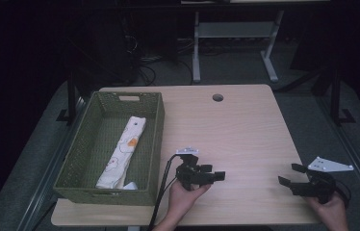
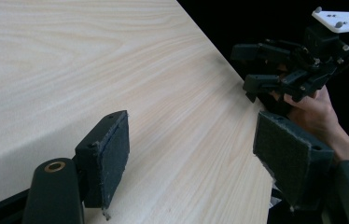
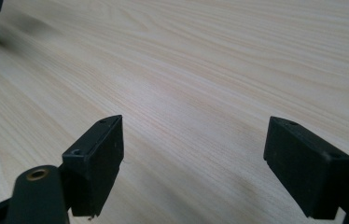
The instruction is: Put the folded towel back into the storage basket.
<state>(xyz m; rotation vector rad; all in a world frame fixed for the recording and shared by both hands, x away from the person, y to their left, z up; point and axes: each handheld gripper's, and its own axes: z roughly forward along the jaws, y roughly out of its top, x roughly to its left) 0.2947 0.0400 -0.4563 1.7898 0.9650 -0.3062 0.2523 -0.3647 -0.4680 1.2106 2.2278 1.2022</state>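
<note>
Two wide-open, empty claws, left claw (image 1: 215, 173) and right claw (image 1: 291, 175), hover over bare tabletop (image 1: 236, 130); rolled cloth (image 1: 122, 150) lies lengthwise in basket (image 1: 156, 139), nearest the left.

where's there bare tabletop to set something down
Bare wood runs from the green basket right to the table's far edge, below the cable hole. The near edge is crowded: the left claw and right claw.
</note>
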